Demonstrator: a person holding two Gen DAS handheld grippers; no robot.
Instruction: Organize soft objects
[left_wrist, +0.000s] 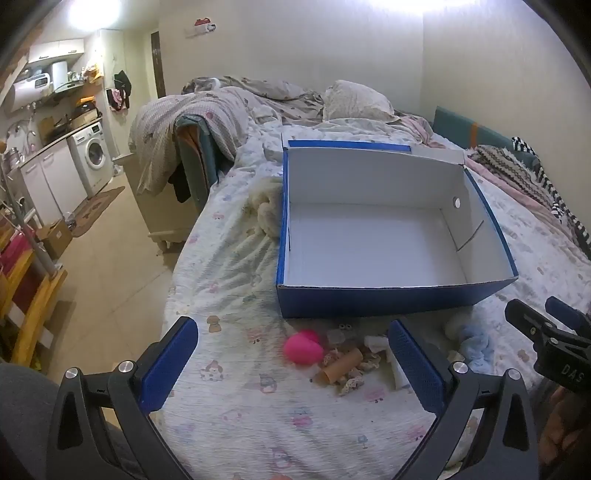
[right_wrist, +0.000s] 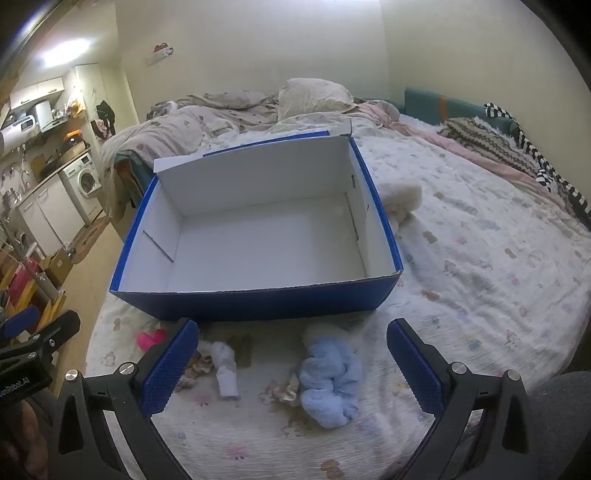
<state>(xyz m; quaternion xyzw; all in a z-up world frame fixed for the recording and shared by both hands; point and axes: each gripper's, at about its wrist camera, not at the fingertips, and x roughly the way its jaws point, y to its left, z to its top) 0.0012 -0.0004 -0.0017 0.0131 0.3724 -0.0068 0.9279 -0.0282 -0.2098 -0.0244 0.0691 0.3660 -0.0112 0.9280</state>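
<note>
An empty blue cardboard box (left_wrist: 373, 297) with a white inside stands open on the bed; it also shows in the right wrist view (right_wrist: 258, 306). In front of it lie small soft things: a pink sponge (left_wrist: 303, 349), a tan rolled item (left_wrist: 340, 369), lacy scrunchies (left_wrist: 352, 384), a light blue cloth (right_wrist: 328, 376), a white rolled cloth (right_wrist: 227, 365). My left gripper (left_wrist: 291, 365) is open and empty above the pink sponge. My right gripper (right_wrist: 291, 365) is open and empty above the blue cloth.
A cream plush toy (left_wrist: 267, 214) lies at the box's far left side, and shows right of the box in the right wrist view (right_wrist: 400, 201). Rumpled quilts and a pillow (left_wrist: 354, 99) lie at the bed's far end. The bed edge drops to the floor (left_wrist: 110, 258) on the left.
</note>
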